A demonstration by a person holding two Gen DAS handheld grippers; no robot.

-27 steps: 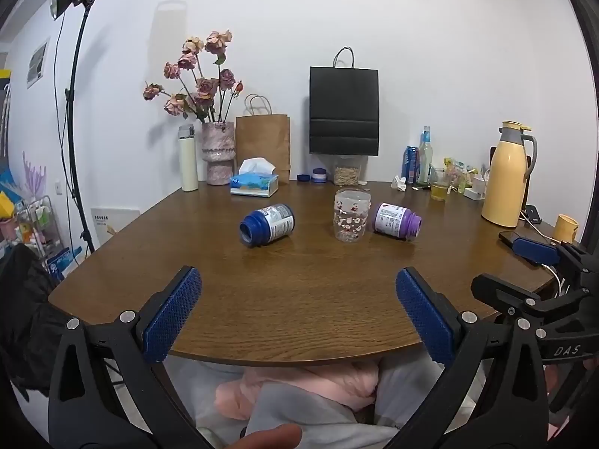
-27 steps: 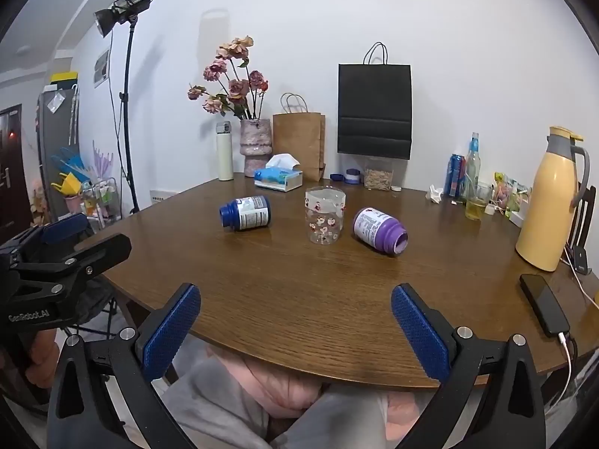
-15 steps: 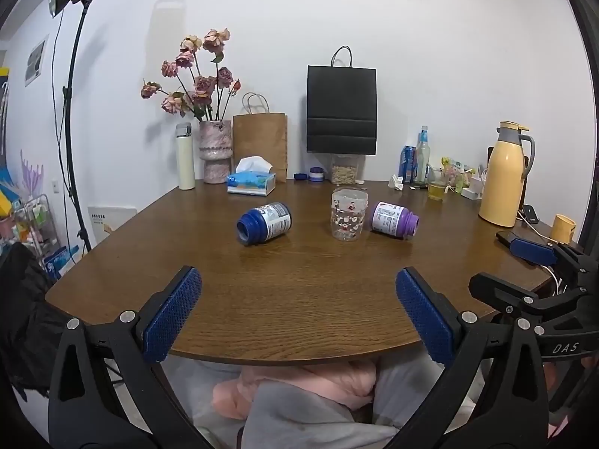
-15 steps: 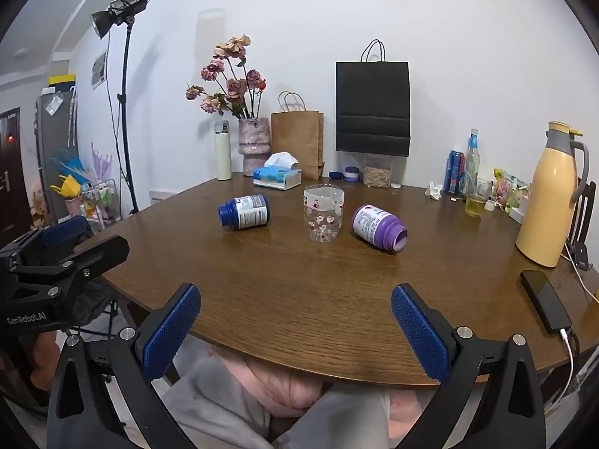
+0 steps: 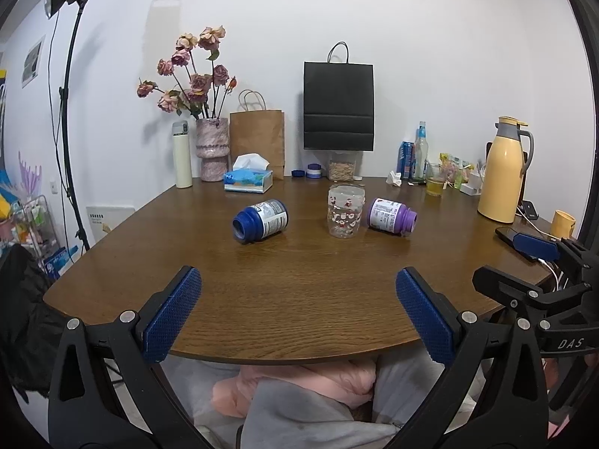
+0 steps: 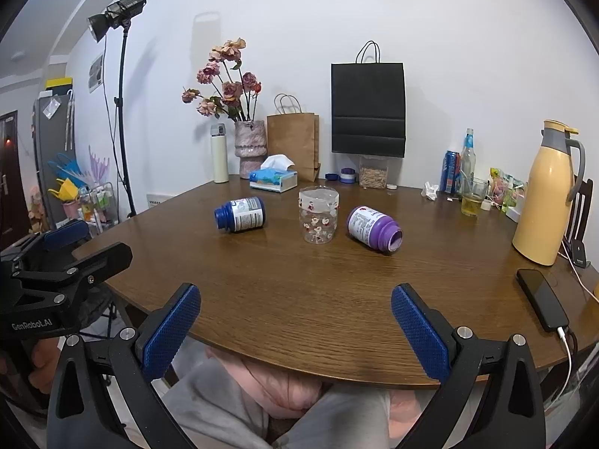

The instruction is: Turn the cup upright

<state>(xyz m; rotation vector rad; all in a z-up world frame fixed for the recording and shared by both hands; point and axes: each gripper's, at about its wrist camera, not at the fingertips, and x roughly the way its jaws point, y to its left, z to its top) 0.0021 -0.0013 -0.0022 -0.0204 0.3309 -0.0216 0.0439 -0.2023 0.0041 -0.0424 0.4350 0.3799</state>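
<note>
A clear cup [image 5: 346, 211] printed with small red-and-white figures stands on end in the middle of the brown table [image 5: 299, 299]; which end is up I cannot tell. It also shows in the right wrist view as the cup [image 6: 318, 215]. My left gripper [image 5: 295, 284] hovers open at the table's near edge, well short of the cup, with nothing between its fingers. My right gripper [image 6: 295, 295] is likewise open and empty at the near edge, to the right of the left one.
A blue bottle [image 5: 261, 220] lies on its side left of the cup and a purple bottle [image 5: 391, 216] right of it. A tissue box [image 5: 248, 180], vase, paper bags and drinks line the back. A yellow thermos [image 5: 504, 170] and a phone [image 6: 543, 299] sit at the right.
Both grippers stay open and almost still, with only a slight drift of the views. A fingertip seen at the bottom of the left wrist view is gone.
</note>
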